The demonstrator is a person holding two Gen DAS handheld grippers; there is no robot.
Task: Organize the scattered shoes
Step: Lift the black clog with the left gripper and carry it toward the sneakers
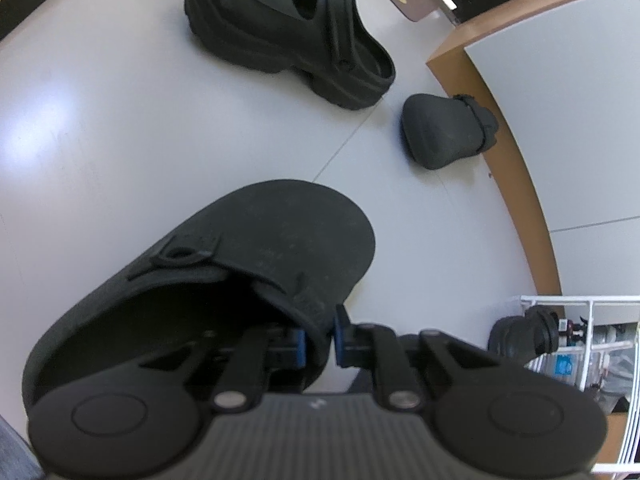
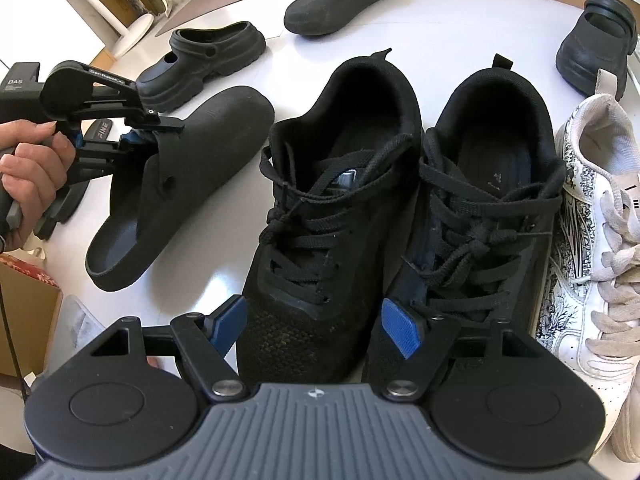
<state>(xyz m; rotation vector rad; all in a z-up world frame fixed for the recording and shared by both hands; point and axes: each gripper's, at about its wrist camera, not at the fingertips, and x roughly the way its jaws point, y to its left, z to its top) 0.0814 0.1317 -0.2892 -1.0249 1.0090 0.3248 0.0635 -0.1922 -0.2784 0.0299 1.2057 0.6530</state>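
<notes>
Right wrist view | our left tool pinches black clog rim, toe pointing away, left of black sneaker pair | right tool wide apart over sneaker toes

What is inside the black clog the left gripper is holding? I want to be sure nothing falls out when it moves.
The black clog looks empty at the heel: only a bare dark footbed shows. The left gripper pinches its collar edge. The toe cavity is covered by the upper, so that part is unseen.
</notes>
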